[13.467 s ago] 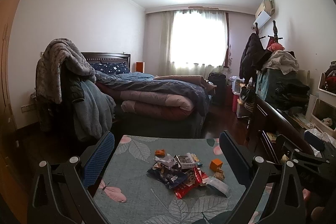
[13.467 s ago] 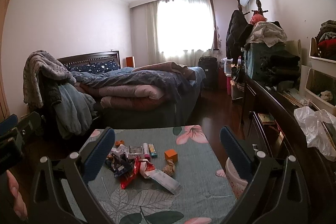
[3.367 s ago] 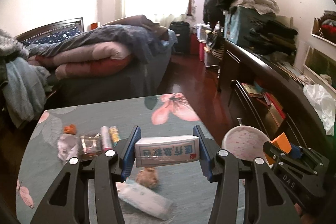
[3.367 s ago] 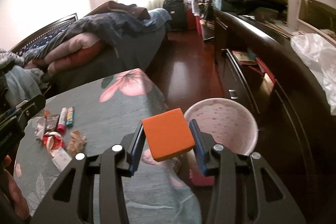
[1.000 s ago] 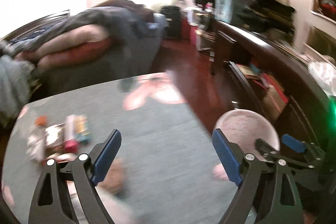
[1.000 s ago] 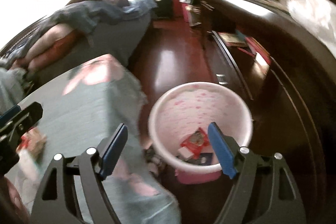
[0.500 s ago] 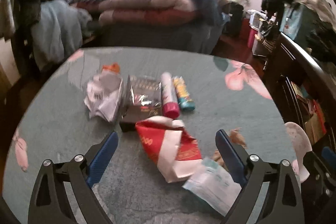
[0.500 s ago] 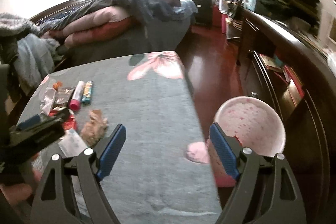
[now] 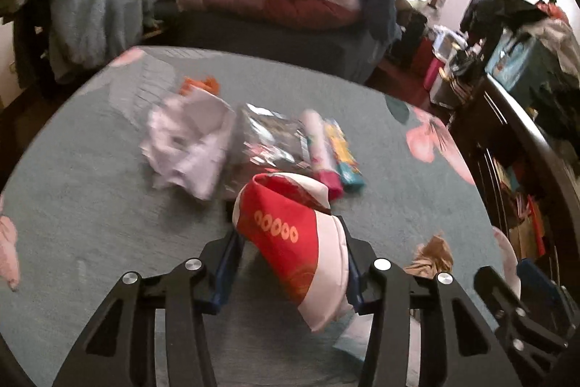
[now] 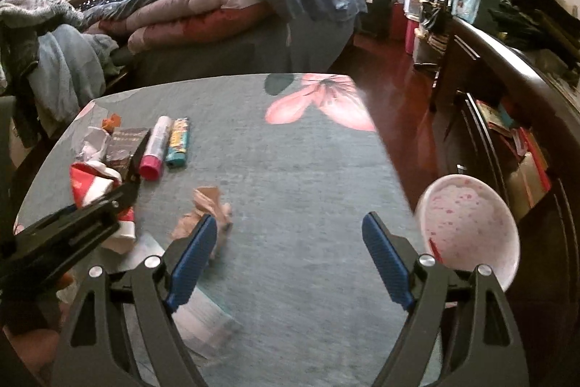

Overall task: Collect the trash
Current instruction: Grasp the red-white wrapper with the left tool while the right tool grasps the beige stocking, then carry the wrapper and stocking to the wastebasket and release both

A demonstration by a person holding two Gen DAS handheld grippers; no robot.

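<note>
- Tablecloth [image 10: 290,205], teal woven fabric printed with pink flowers, is the biggest surface I see; most of it lies bare, so I judge the collecting well along but not finished.
- Pink bin [image 10: 467,227], a round speckled plastic tub, stands on the floor just off the table's right edge; I cannot see its contents from here.
- Red-and-white wrapper [image 9: 290,242], glossy crumpled film with a row of orange rings, sits between the jaws of my left gripper [image 9: 290,271]; they are closing, and both blue pads look to be against its sides.
- Crumpled white paper [image 9: 192,147], soft and creased, lies further back on the left, untouched.
- Dark foil packet [image 9: 272,140], shiny and flat, lies just beside it.
- Pink-capped tube [image 10: 154,147] and the small yellow-teal lighter [image 10: 177,142], both slim and smooth, lie side by side.
- Brown paper scrap [image 10: 206,209], twisted and dry-looking, lies by the left finger of my right gripper [image 10: 286,242], which is wide apart and holds nothing.
- Orange scrap [image 9: 199,84], tiny, sits at the far end.
</note>
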